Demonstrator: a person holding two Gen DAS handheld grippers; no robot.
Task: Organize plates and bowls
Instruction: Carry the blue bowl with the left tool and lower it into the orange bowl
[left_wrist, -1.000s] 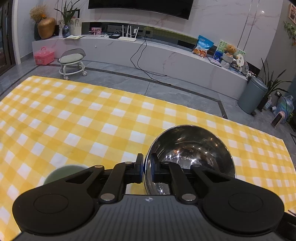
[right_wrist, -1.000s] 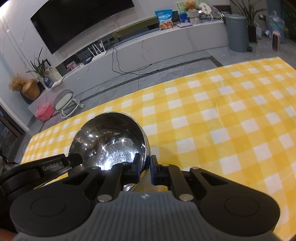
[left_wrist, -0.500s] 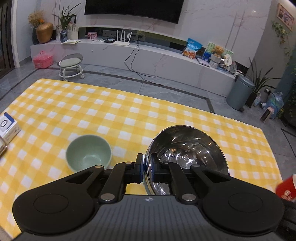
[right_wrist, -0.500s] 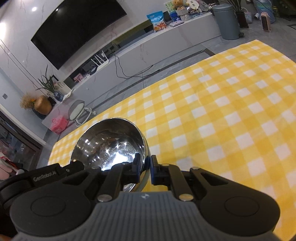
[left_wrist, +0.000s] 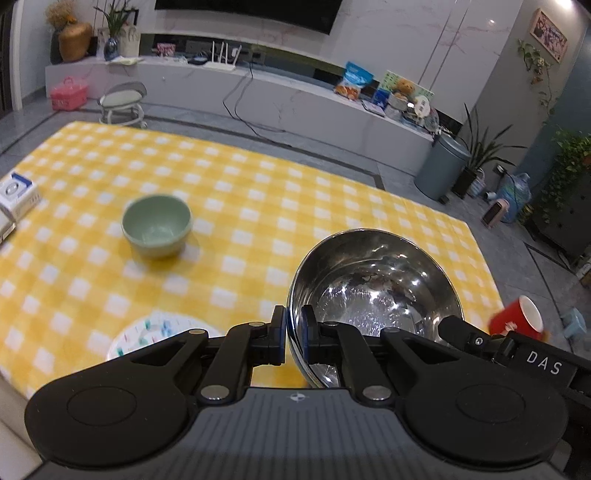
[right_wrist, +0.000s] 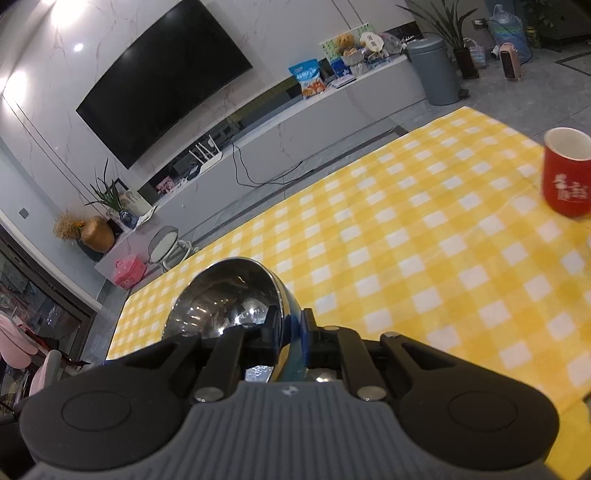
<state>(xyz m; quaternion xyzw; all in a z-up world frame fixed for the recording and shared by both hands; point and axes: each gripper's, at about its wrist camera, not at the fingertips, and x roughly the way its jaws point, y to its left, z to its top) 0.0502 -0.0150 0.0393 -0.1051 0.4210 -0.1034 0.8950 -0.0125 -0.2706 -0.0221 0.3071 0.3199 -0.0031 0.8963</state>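
You hold a shiny steel bowl (left_wrist: 373, 291) in the air above the near right part of a table covered by a yellow-and-white checked cloth (left_wrist: 258, 206). Your left gripper (left_wrist: 293, 338) clamps the bowl's near left rim between its two fingers, and your right gripper (right_wrist: 291, 332) pinches the opposite rim in the same way, so the bowl hangs between them, tilted. A pale green bowl (left_wrist: 157, 225) stands upright towards the table's left side, well apart from the steel one. A patterned plate (left_wrist: 155, 332) lies at the near edge. A red cup (right_wrist: 567, 171) stands near the right edge.
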